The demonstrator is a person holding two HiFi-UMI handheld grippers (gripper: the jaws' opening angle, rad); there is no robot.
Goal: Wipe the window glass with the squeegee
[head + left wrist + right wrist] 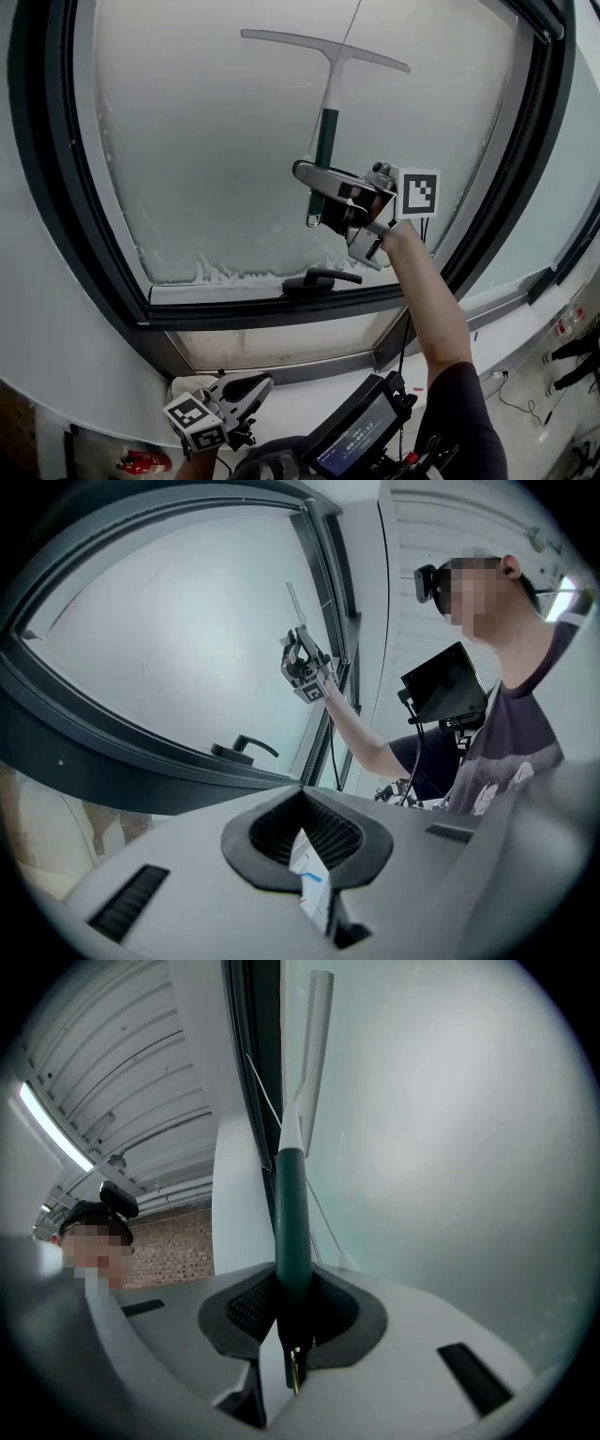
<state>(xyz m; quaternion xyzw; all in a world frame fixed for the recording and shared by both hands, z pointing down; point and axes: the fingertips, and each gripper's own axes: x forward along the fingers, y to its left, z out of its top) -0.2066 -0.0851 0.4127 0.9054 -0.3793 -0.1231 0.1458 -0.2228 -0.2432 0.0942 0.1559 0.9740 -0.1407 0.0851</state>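
Note:
The squeegee (325, 120) stands upright against the window glass (206, 141), its grey blade (323, 49) across the upper pane and its green handle pointing down. My right gripper (339, 202) is shut on the lower end of that handle, arm raised. In the right gripper view the green handle (291, 1222) runs up from between the jaws of the right gripper (286, 1299) to the blade, which lies on the glass (450, 1147). My left gripper (248, 386) hangs low below the sill, away from the glass; in its own view it (305, 829) looks shut and holds nothing.
Frothy residue lines the pane's lower and side edges (220, 272). A black window handle (319, 278) sits on the dark bottom frame (253, 309). A thin cord (354, 23) hangs in front of the glass. A screen device (361, 433) sits at my chest.

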